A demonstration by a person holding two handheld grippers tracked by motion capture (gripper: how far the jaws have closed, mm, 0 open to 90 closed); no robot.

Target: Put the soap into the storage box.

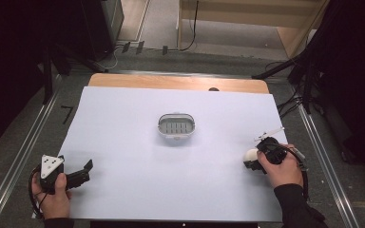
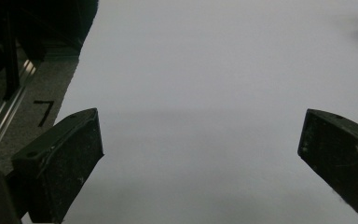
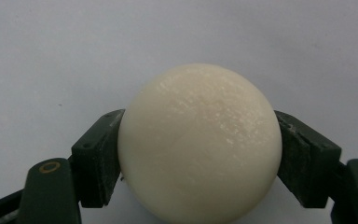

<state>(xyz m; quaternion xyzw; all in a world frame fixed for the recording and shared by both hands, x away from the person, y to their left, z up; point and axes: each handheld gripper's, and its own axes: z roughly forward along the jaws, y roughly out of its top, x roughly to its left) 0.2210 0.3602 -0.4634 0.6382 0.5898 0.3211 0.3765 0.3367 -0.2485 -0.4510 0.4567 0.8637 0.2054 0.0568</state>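
Around the counter [image 1: 123,190] the room is dark: grey carpeted floor [image 1: 24,142] with metal rails [image 1: 33,128] running along both long sides, black curtains at left and right, black stand legs and cables near 2 o'clock, and pale wooden furniture [image 1: 247,19] at 12 o'clock beyond the far edge. A white sheet covers nearly the whole counter, leaving a strip of bare wood [image 1: 171,81] along the far edge. Close to the middle of the sheet, slightly toward 12 o'clock, sits a small oval soap dish [image 1: 176,126] with a slotted grey insert, standing alone and well apart from both hands. At 8 o'clock the left tongs [image 1: 83,172] rest low over the sheet in the person's left hand [image 1: 52,194], pointing toward 2 o'clock; the left gripper view shows their two black jaws spread wide with bare white sheet between them. At 4 o'clock the right hand [image 1: 280,168] holds the right tongs [image 3: 198,154], which point toward 9 o'clock and are clamped on a round, cream-white soap ball [image 3: 199,142]; in the right gripper view one jaw presses each side of the ball at about its widest part. From above, the ball lies at the tip of the right tongs, near the sheet's right edge and well apart from the dish, which lies toward 10 o'clock from it.
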